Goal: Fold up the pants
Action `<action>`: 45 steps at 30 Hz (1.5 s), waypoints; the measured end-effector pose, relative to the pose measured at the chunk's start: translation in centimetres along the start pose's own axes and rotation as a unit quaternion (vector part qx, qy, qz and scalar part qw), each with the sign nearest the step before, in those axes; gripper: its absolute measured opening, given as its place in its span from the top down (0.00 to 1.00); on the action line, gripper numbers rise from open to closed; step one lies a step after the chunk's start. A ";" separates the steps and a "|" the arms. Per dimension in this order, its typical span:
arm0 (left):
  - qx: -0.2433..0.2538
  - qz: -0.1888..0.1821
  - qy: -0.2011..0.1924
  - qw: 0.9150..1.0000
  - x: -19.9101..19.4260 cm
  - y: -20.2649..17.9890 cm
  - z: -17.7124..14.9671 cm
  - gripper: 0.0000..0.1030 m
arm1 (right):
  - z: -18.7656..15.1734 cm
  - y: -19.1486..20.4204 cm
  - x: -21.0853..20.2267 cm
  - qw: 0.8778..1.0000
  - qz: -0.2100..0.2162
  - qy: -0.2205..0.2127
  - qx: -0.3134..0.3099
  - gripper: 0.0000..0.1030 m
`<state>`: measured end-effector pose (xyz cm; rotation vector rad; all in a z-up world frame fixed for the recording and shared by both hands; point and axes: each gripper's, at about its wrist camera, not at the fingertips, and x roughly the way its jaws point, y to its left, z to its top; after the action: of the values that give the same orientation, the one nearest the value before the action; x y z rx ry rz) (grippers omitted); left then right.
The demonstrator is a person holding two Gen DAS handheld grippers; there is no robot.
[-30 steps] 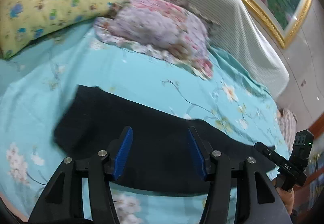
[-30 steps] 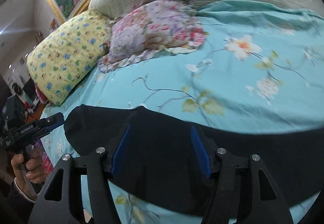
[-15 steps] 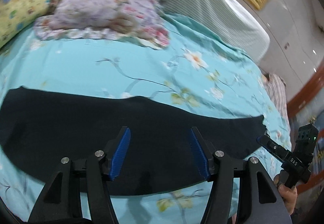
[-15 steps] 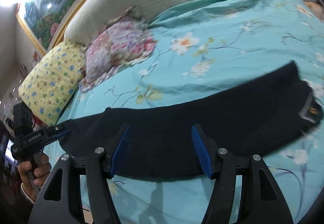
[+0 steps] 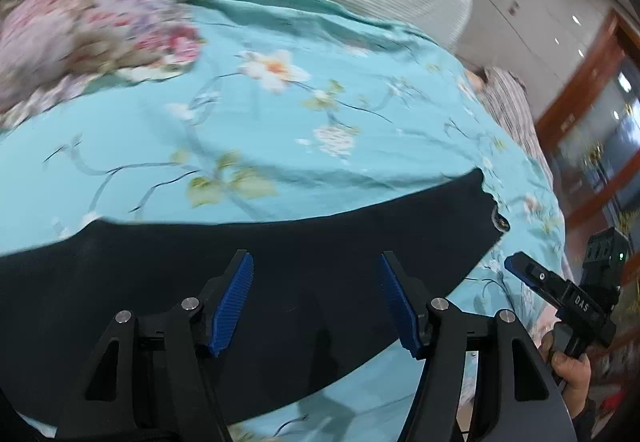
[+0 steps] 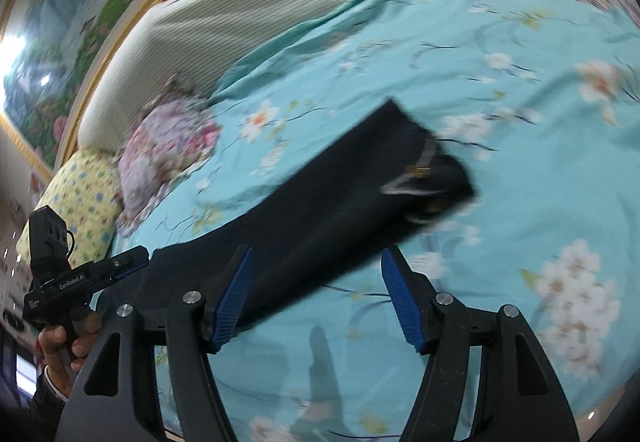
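Observation:
Dark navy pants [image 5: 280, 266] lie flat in a long strip across the turquoise flowered bedsheet [image 5: 280, 122]. In the right wrist view the pants [image 6: 352, 194] run from lower left to the waistband end [image 6: 432, 178] at the centre right. My left gripper [image 5: 316, 282] is open and empty, hovering over the middle of the pants. My right gripper [image 6: 316, 282] is open and empty, above the pants' near edge and the sheet. Each gripper shows in the other's view, the right one [image 5: 560, 290] and the left one [image 6: 80, 278], both hand-held.
A pink floral pillow [image 5: 88, 26] and a yellow patterned pillow [image 6: 76, 198] lie at the head of the bed by the striped headboard [image 6: 260, 10]. A striped cloth [image 5: 508, 102] lies at the bed's far side. A framed painting [image 6: 80, 22] hangs above.
Both grippers have swung to the right along the pants, toward the waistband end. Both stayed open and empty. The pants have not moved.

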<state>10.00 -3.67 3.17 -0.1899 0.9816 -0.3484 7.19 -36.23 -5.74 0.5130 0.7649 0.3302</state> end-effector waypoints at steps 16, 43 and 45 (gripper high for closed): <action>0.097 -0.059 0.074 0.991 8.2 -6.6 5.6 0.33 | 1.6 -4.7 1.6 0.995 0.011 -0.015 0.093 0.30; 0.194 -0.172 0.219 0.941 21.2 -17.6 8.7 0.73 | 1.5 -8.5 2.2 0.989 0.050 -0.053 0.125 0.86; 0.195 -0.184 0.217 0.939 21.1 -18.0 8.7 0.85 | 1.6 -8.6 2.3 0.990 0.053 -0.052 0.123 0.86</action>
<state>24.32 -28.21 -2.88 0.0732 1.2884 -0.9491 10.74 -42.77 -10.80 0.8001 0.6808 0.3062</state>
